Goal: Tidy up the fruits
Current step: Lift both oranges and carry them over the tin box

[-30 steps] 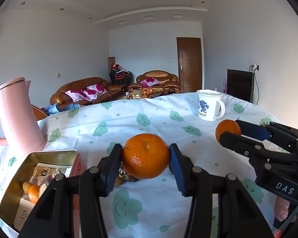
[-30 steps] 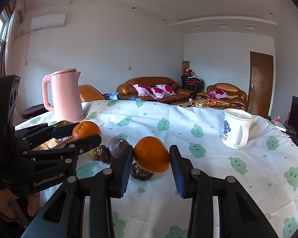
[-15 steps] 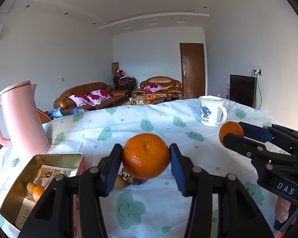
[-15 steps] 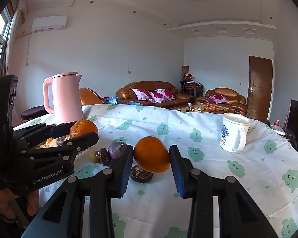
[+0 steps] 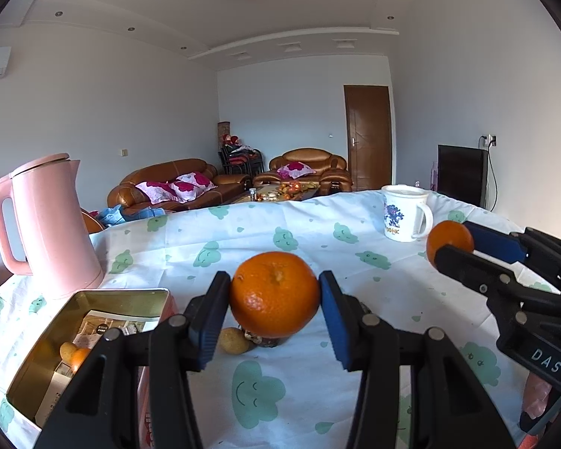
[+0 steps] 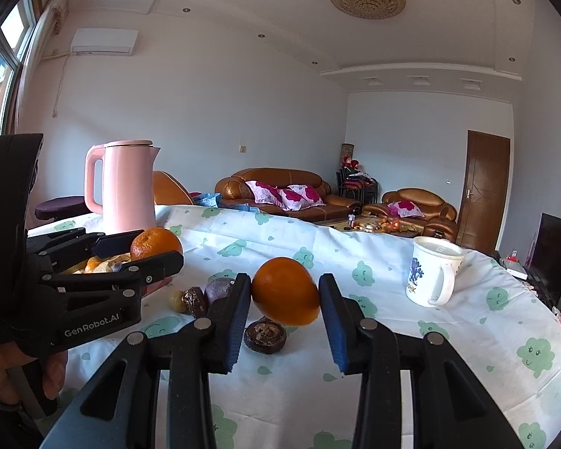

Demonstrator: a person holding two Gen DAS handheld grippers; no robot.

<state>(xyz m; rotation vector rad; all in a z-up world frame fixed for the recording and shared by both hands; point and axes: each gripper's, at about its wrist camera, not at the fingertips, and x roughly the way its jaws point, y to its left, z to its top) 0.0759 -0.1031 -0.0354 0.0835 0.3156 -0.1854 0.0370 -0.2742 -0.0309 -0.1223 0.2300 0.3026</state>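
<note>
My left gripper (image 5: 275,295) is shut on a mandarin (image 5: 275,293) and holds it above the table, just right of the open gold tin (image 5: 93,299). The tin holds some small fruit (image 5: 74,355) and paper packets. My right gripper (image 6: 285,292) is shut on a smooth orange (image 6: 285,291) above the table's middle. Each gripper shows in the other's view: the right one (image 5: 452,243) with its orange (image 5: 448,237), the left one (image 6: 157,249) with its mandarin (image 6: 155,243). Dark passion fruits (image 6: 220,288), a cut half (image 6: 264,335) and a small yellow fruit (image 5: 235,340) lie on the cloth.
A pink kettle (image 5: 48,224) stands at the back left behind the tin. A white mug (image 5: 405,213) stands at the back right. The table wears a white cloth with green cloud prints (image 5: 258,393). Sofas and a door are far behind.
Both grippers have tilted up a little and lifted slightly with their fruit still held; the table looks lower in both views. The fruit on the cloth has not moved.
</note>
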